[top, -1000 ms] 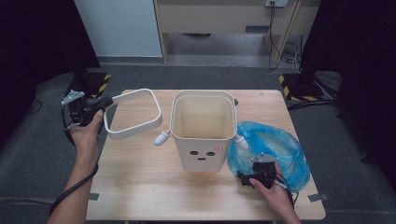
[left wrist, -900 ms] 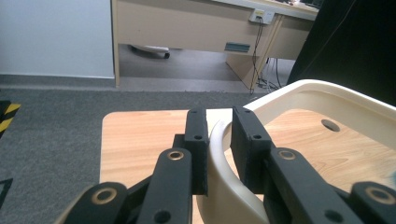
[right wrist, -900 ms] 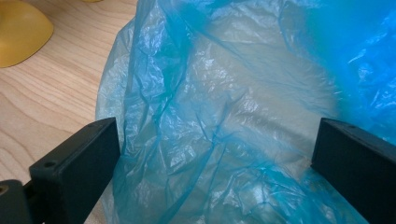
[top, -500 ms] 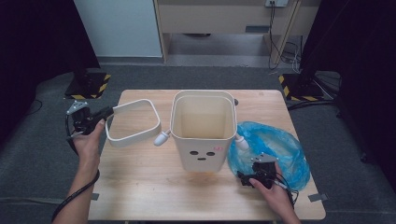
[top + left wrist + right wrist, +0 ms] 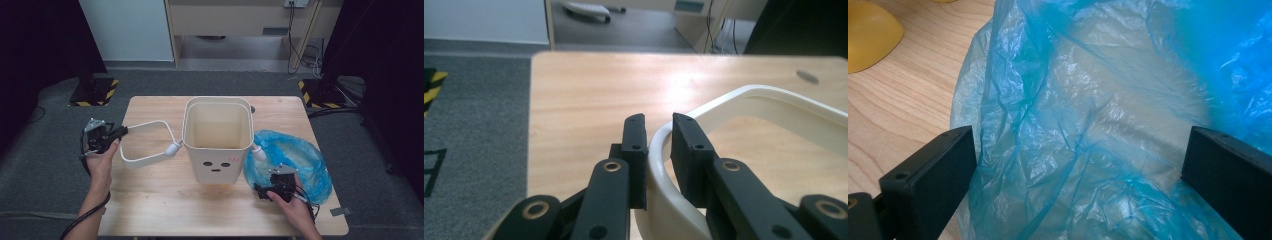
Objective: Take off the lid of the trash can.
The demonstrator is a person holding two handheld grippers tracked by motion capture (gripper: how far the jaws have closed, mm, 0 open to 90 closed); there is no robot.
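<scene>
Frame: white plastic ring frame [image 5: 145, 145], rigid, light, centre-left; left gripper [image 5: 658, 145] clamps its rim.
Bag: blue plastic bag [image 5: 1088, 130], limp, slippery; right gripper [image 5: 1078, 165] spread wide around it.

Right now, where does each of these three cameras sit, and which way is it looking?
High view: above the table's near side, looking forward and down; both forearms show.
Left tool view: on the left tool, along its jaws clamping the white ring.
Right tool view: on the right tool, facing the blue bag.
High and left views share the ring.
</scene>
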